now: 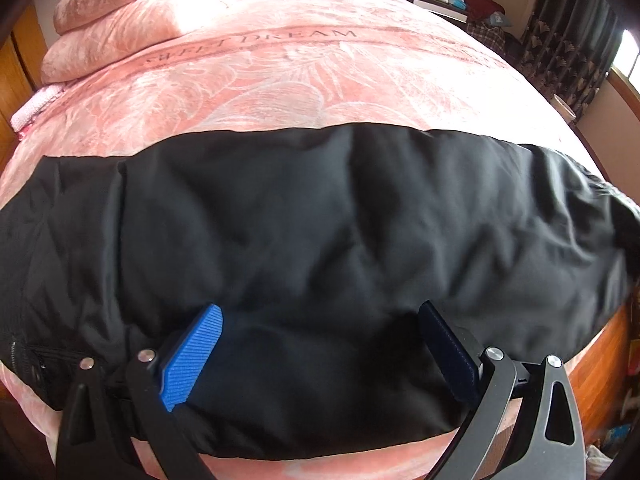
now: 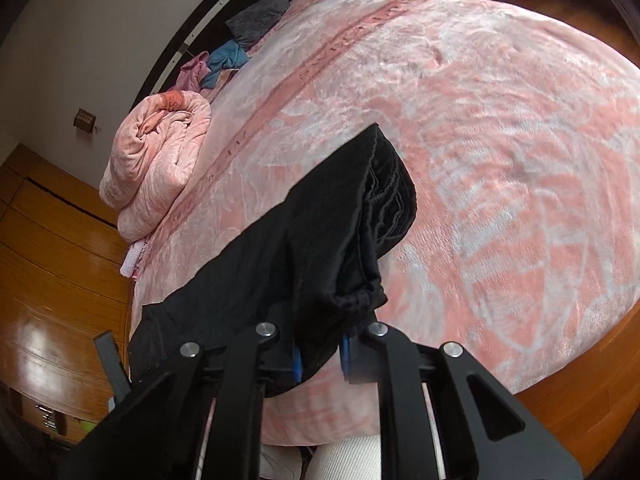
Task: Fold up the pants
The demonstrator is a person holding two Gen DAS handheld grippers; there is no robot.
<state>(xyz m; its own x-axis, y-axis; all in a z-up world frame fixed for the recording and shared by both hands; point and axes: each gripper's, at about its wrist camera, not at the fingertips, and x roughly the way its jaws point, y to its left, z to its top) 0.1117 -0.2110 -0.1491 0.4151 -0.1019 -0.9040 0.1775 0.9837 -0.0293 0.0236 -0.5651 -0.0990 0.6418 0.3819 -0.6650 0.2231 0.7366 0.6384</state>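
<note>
covering pink bed, black pants

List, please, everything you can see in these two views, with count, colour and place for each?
pants: one, black, across the near edge of the bed, one end bunched and raised in the right gripper
blanket: one, pink, covering the bed
quilt: one, pink, rolled up at the far left side of the bed
clothes: a small pile, blue and pink, near the headboard
pillow: one, grey, at the headboard
floor: wooden, brown, around the bed
left gripper: one, blue pads, open, over the pants
right gripper: one, black, shut on the pants
</note>
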